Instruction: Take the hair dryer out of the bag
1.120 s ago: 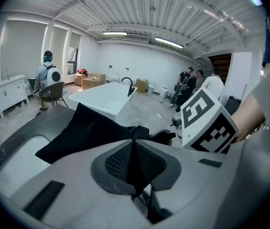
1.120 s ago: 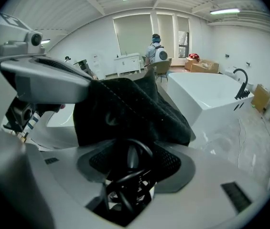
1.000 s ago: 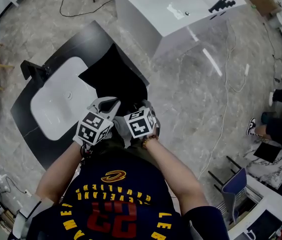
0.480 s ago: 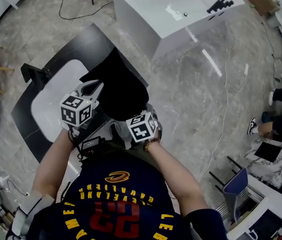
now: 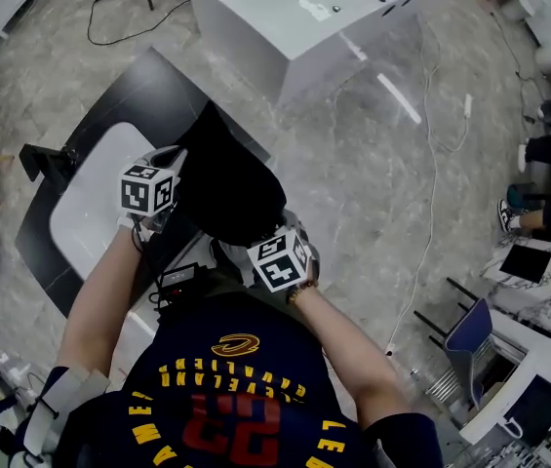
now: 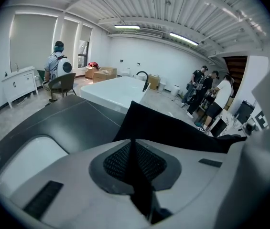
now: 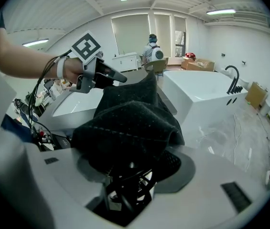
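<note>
A black fabric bag (image 5: 231, 188) hangs stretched between my two grippers above the counter's edge. My left gripper (image 5: 171, 156) is shut on a thin fold of the bag's rim (image 6: 173, 128), its jaws closed tight on the cloth (image 6: 134, 149). In the right gripper view it pinches the bag's upper corner (image 7: 120, 78). My right gripper (image 5: 255, 234) is shut round the bag's bulky end (image 7: 130, 128), which fills its wide jaws. A coiled black cord (image 7: 125, 191) shows under the fabric there. The hair dryer's body is hidden inside the bag.
A black countertop (image 5: 109, 105) holds a white basin (image 5: 85, 213) and a black faucet (image 5: 46, 159) at the left. A white bathtub (image 5: 285, 18) stands beyond. Cables (image 5: 431, 164) run over the marble floor. People stand at the far right (image 6: 211, 94).
My left gripper has moved left and away from me with the bag's rim, from beside the right gripper to over the basin's edge. The bag is pulled out longer. The right gripper shifted slightly.
</note>
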Demonstrator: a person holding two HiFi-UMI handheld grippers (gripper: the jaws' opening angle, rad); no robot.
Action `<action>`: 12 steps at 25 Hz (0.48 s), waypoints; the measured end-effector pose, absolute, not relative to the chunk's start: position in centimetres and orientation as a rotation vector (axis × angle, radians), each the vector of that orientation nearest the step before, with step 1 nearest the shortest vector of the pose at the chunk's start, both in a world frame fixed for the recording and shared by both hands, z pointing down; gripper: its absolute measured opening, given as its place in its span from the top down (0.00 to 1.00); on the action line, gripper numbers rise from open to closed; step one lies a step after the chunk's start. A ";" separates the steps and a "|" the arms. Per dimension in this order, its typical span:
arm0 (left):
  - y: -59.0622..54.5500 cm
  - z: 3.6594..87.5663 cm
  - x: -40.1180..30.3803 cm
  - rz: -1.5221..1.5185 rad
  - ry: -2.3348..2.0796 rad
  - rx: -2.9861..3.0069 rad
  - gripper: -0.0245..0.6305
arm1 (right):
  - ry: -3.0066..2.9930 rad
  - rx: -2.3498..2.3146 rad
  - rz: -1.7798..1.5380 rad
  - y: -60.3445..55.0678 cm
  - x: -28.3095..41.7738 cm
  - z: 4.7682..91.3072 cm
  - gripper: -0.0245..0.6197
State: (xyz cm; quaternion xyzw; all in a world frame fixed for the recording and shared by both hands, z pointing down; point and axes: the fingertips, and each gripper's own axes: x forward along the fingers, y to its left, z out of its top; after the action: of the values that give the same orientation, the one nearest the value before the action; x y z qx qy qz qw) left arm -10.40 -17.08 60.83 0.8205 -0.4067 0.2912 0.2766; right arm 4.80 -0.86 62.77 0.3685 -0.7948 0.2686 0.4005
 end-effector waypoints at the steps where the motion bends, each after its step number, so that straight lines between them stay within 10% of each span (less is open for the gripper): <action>1: -17.2 61.1 -10.3 0.793 -1.089 2.199 0.93 | -2.009 0.937 0.688 -0.6 5.1 62.8 0.60; 12: -19.6 59.8 -14.0 0.827 -1.241 2.172 0.93 | -2.078 0.946 0.671 -4.6 4.5 61.4 0.60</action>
State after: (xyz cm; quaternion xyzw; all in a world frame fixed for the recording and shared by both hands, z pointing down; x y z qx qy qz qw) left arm -14.03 -19.56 59.82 0.7981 -0.4559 0.3040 0.2507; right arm 4.47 -4.55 61.38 0.3691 -0.8106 0.2617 0.3718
